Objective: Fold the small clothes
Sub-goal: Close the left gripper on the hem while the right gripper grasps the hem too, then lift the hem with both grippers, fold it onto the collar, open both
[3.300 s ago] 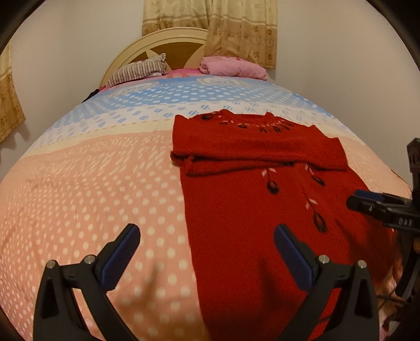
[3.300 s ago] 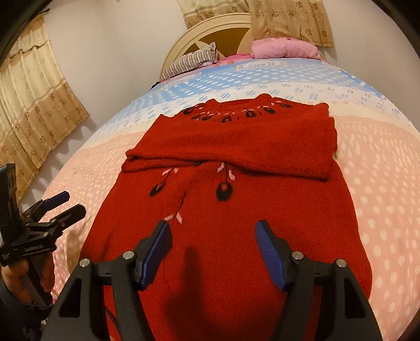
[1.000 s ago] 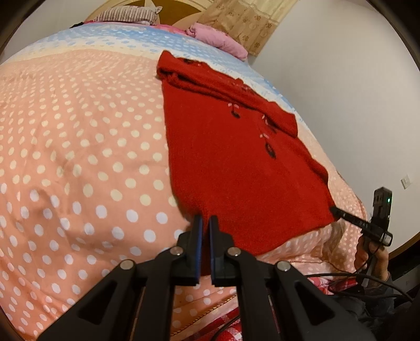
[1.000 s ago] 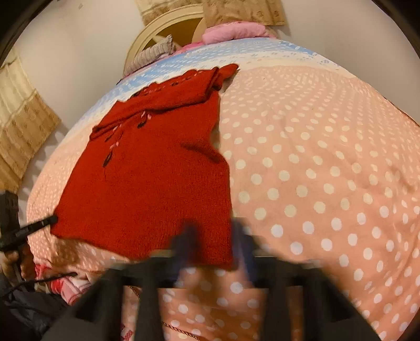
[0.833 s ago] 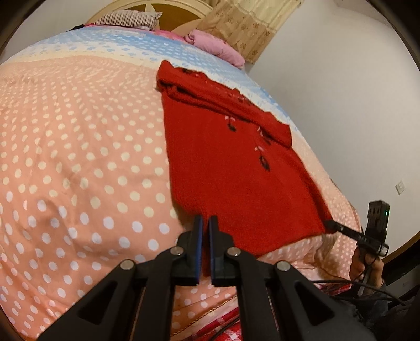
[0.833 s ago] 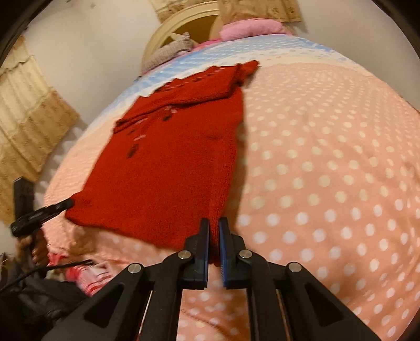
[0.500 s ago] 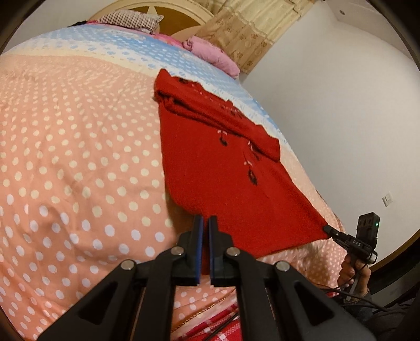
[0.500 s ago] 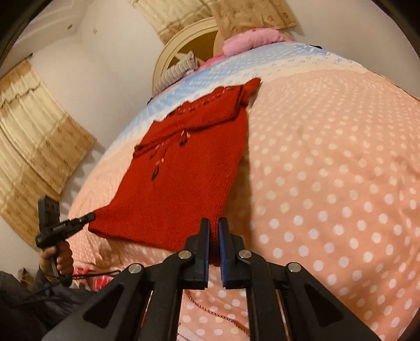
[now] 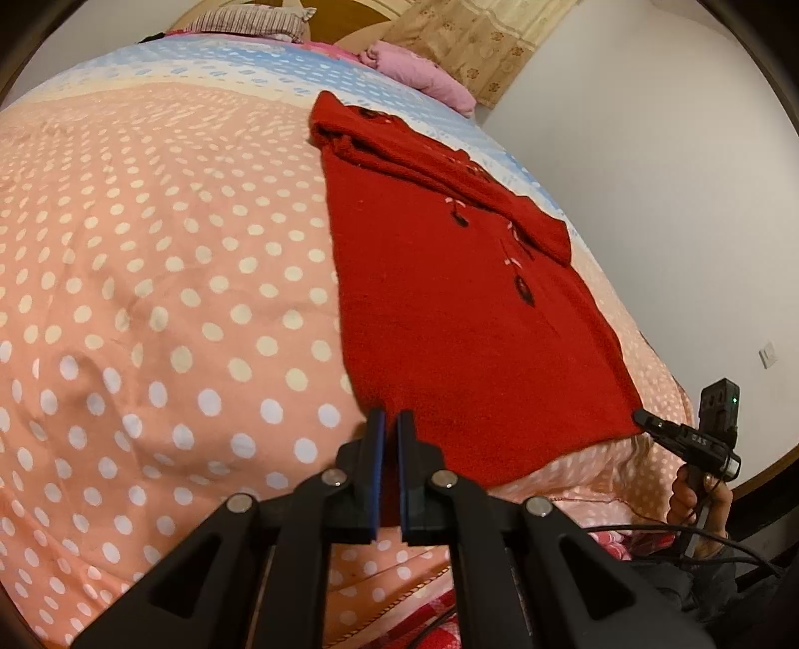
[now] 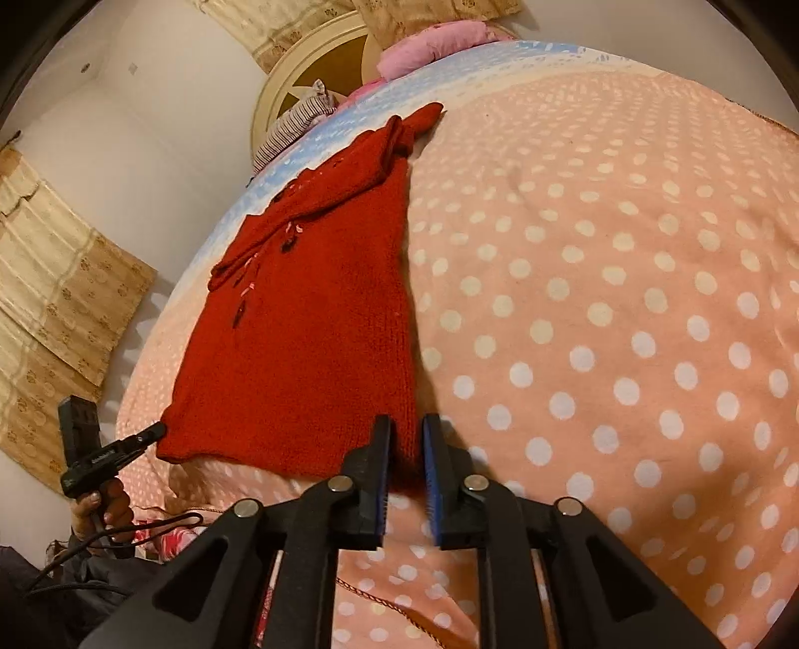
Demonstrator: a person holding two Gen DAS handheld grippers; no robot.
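Note:
A red knitted sweater (image 9: 449, 299) lies flat on the dotted bed cover (image 9: 150, 249), its sleeves folded across the chest and its hem towards me. My left gripper (image 9: 391, 424) pinches the hem's left corner; its jaws are only starting to open and the pads still touch the knit. In the right wrist view the sweater (image 10: 309, 319) reaches my right gripper (image 10: 405, 429) at the hem's right corner. Those jaws are opening: the cloth sits in the gap, and the pads stand off it. Each view shows the other gripper's tips at the far hem corner (image 9: 644, 417) (image 10: 155, 429).
The pink bed cover (image 10: 599, 299) with white dots turns blue near the headboard (image 10: 309, 65). A pink pillow (image 9: 419, 75) and a striped pillow (image 9: 239, 22) lie there. A person's hand (image 9: 694, 499) and cables hang off the bed's near edge. A white wall runs along the right side.
Both grippers went from wide open above the sweater to shut on its hem corners. In the last half second the right jaws have parted; the left ones look almost the same.

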